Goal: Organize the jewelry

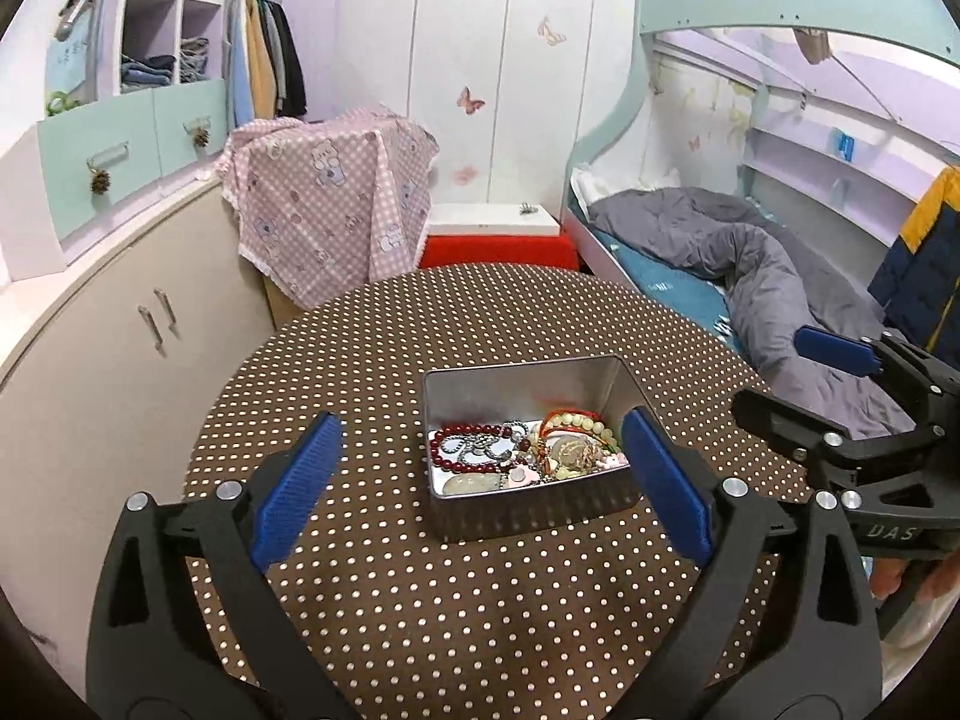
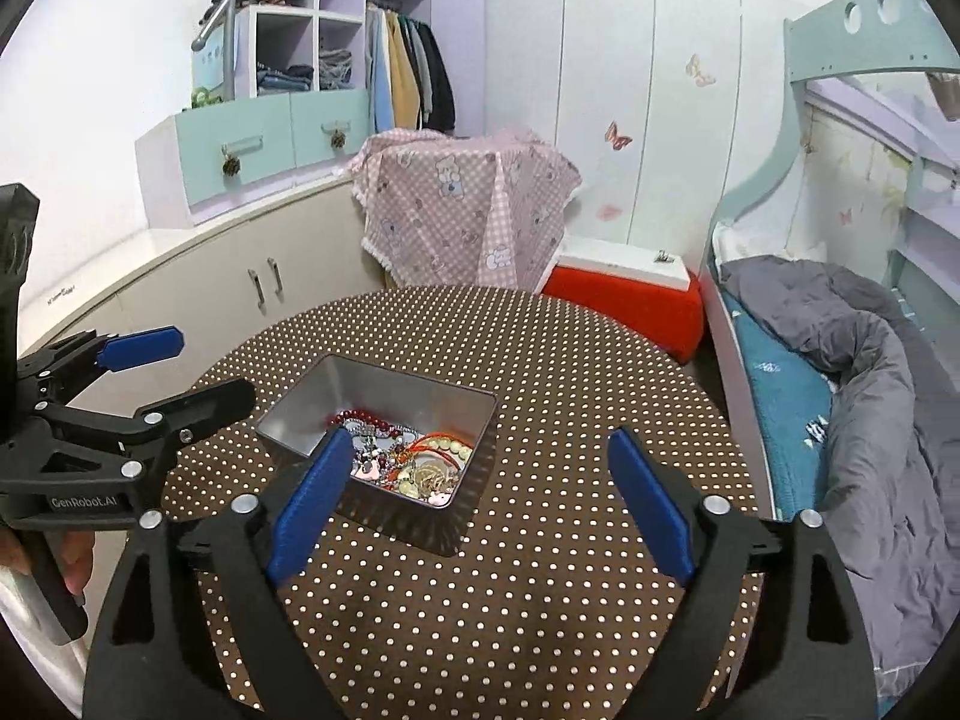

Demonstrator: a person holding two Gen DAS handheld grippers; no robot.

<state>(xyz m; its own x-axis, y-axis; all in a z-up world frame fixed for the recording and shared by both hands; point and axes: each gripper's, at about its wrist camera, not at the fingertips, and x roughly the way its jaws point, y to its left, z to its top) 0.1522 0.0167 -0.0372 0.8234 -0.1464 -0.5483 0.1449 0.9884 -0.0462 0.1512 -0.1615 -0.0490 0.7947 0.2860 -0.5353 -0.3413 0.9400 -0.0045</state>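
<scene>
Jewelry tin (image 1: 528, 498) sits ahead between the left gripper's (image 1: 480, 480) spread fingers — untouched.

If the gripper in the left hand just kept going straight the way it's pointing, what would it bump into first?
Most likely the metal tin of jewelry on the dotted table. The left gripper is open and empty, with the tin centred between its blue fingers. Depth is unclear, so it might meet the near wall or the tabletop first.

I see a brown tablecloth (image 1: 480, 630) w/ white dots under my jaws. Ahead betw. my blue pads (image 1: 297, 480): silver tin (image 1: 528, 513), dark-red beads (image 1: 465, 450), pale green beads (image 1: 579, 420). Beyond: pink checked cloth (image 1: 327, 204), red box (image 1: 498, 252), grey duvet (image 1: 750, 258).
</scene>
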